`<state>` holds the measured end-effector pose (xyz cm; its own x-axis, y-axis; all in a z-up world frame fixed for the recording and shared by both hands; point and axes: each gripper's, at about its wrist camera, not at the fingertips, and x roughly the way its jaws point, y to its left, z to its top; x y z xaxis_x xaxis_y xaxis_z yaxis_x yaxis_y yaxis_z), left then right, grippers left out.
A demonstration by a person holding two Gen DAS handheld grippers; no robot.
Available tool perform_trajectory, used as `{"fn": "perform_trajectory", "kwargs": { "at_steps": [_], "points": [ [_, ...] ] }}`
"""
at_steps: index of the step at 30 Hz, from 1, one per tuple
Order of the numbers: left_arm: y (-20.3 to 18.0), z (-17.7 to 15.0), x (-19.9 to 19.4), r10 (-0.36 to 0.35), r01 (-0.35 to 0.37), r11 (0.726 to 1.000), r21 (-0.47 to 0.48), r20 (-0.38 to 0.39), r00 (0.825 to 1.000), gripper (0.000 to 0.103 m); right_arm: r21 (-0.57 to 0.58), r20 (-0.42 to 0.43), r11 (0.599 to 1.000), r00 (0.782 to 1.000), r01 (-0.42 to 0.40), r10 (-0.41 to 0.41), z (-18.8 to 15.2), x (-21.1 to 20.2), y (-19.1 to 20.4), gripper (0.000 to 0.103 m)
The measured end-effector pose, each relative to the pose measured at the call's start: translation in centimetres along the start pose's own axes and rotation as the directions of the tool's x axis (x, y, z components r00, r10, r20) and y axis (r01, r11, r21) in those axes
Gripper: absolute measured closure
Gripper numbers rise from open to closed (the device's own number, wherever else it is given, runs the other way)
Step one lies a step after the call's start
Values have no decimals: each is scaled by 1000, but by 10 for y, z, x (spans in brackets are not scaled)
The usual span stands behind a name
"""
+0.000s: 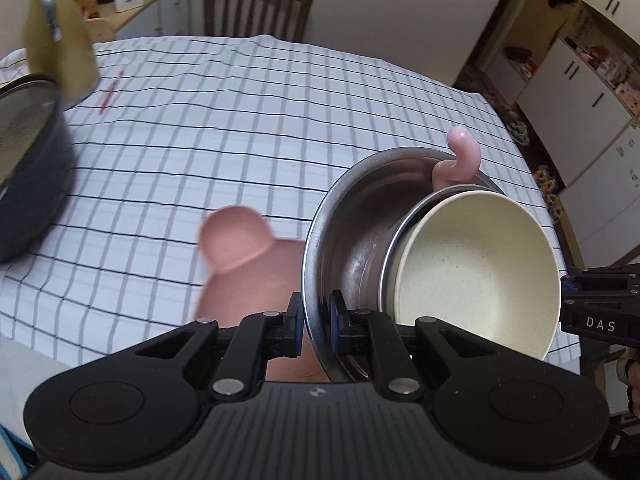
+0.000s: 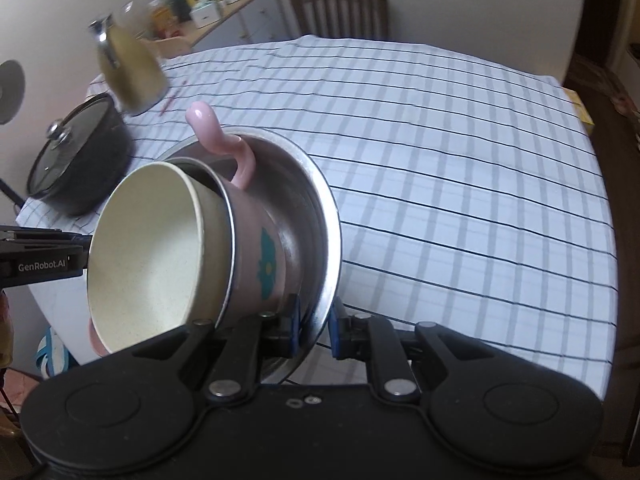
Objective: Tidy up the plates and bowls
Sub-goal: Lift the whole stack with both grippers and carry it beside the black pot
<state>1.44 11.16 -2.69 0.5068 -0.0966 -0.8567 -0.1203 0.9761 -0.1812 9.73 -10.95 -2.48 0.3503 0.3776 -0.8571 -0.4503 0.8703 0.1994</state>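
So both grippers are clamped on the rim of the same steel bowl [image 1: 340,216], one on each side, and it's held up off the table [image 2: 460,160] and tipped. The left gripper [image 1: 314,320] has its jaws pinched narrow on the rim edge, and the right gripper [image 2: 314,322] is doing the same on the opposite edge.

Inside the steel bowl sits a pink cup [image 2: 252,240] with a teal flower print and a curly pink handle [image 1: 460,156] that pokes up past the rim. A metal ring sits around its top. Nested in that is a cream bowl [image 1: 476,264], speckled and empty as far as I can see.

Below the stack in the left view there's a pink plate [image 1: 240,256] with a round ear shape, blurry. A dark pot [image 2: 76,168] with a glass lid sits on the checked tablecloth's far left.
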Motion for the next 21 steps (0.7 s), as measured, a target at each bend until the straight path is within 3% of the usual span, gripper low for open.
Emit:
{"fn": "perform_trajectory", "kwargs": {
  "at_steps": [11, 21],
  "points": [
    [63, -17, 3, 79, -82, 994, -77, -39, 996, 91, -61, -60, 996, 996, -64, 60, 16, 56, 56, 88],
    [67, -29, 20, 86, -90, 994, -60, -68, 994, 91, -57, -106, 996, 992, -68, 62, 12, 84, 61, 88]
  ]
}}
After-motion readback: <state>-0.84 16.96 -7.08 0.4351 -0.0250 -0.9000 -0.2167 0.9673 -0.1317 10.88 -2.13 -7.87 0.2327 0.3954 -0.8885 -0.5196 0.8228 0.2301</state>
